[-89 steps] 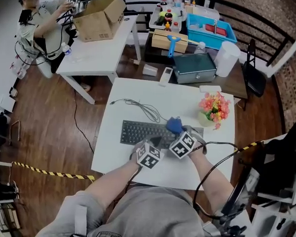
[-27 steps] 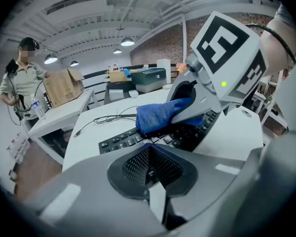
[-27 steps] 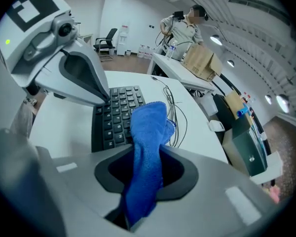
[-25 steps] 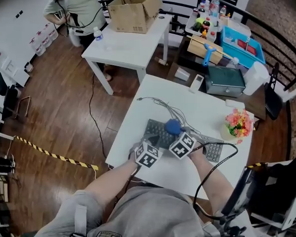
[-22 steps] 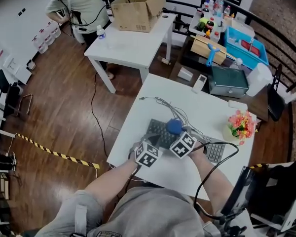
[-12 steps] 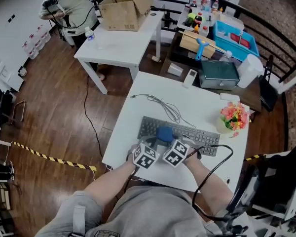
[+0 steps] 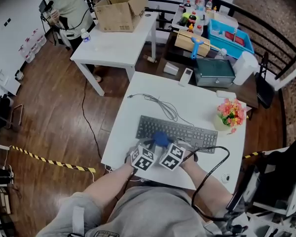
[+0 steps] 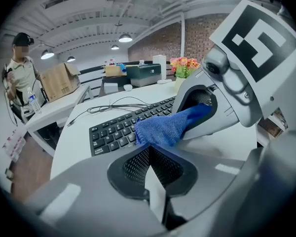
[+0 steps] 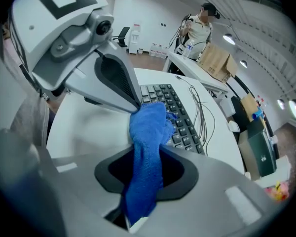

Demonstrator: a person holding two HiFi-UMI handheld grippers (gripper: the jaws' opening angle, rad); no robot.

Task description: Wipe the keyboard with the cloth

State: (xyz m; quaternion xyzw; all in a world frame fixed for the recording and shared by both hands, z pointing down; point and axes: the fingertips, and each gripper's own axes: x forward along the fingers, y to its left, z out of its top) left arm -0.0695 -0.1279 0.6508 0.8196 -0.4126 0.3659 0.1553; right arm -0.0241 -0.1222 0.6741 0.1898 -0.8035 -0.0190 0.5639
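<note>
While R fingers pinch cloth at kbd, L fingers press together over white table, wood floor.

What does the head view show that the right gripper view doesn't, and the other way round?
Only the head view: the striped tape on the wooden floor, and the right gripper seen from above with its marker cube.

Only the right gripper view: the blue cloth running down between that gripper's jaws, which pinch it, and the ceiling lamps.

Both: the cloth's free end on the keyboard, the keyboard's cable, the cardboard box, and a person by the far table.
</note>
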